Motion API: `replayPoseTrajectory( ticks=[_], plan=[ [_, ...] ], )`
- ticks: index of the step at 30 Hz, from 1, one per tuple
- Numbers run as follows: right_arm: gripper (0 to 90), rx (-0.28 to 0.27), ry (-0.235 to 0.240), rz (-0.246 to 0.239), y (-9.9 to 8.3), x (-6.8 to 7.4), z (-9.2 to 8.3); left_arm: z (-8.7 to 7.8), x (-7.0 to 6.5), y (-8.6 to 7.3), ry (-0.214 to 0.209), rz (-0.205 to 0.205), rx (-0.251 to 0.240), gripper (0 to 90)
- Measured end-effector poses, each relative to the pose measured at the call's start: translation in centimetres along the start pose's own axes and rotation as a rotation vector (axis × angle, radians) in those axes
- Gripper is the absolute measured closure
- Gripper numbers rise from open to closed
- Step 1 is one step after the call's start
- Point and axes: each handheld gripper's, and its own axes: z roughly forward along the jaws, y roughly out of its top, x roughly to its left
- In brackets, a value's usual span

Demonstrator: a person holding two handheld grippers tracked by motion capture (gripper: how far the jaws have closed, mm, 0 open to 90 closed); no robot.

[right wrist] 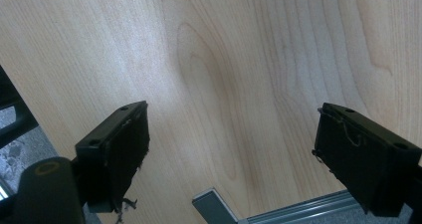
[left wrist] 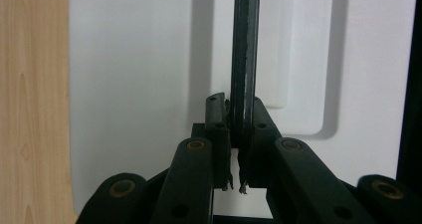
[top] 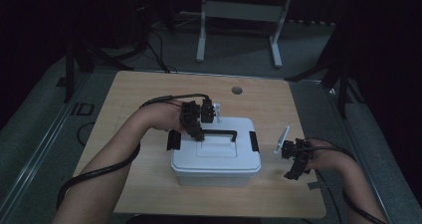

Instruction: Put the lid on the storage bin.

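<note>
Left tool (top: 198,134) is clamped on the black handle (top: 221,133) of the white box (top: 215,157), which sits mid-desk toward the near edge. Risk: both side latches (top: 254,141) appear fastened, so a lift may raise the whole box, tilting it. Right tool (top: 293,171) stands wide and empty near the desk's (top: 149,89) right edge, offering no support.

Right gripper (right wrist: 231,149) jaws spread wide above wooden table (right wrist: 224,59).

Bare table (top: 149,92) rings the white box (top: 215,159), leaving passage all around.
</note>
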Motion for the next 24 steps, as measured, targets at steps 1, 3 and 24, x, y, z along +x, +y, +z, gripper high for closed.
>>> replayPoseTrajectory(
  ticks=[1, 3, 24],
  plan=[
    [13.9, -0.001, 0.001, -0.001, 0.0, 0.0, 0.0, 0.1, 0.1, 0.0, 0.001, -0.001, -0.004, 83.7],
    [13.9, 0.001, 0.000, -0.005, 0.0, 0.0, 0.0, 0.4, 0.1, 0.0, -0.005, 0.003, -0.004, 83.6],
    [14.3, 0.010, 0.005, -0.008, 0.2, 0.1, 0.3, 1.7, 0.6, -0.6, -0.025, -0.019, -0.011, 83.5]
  ],
)
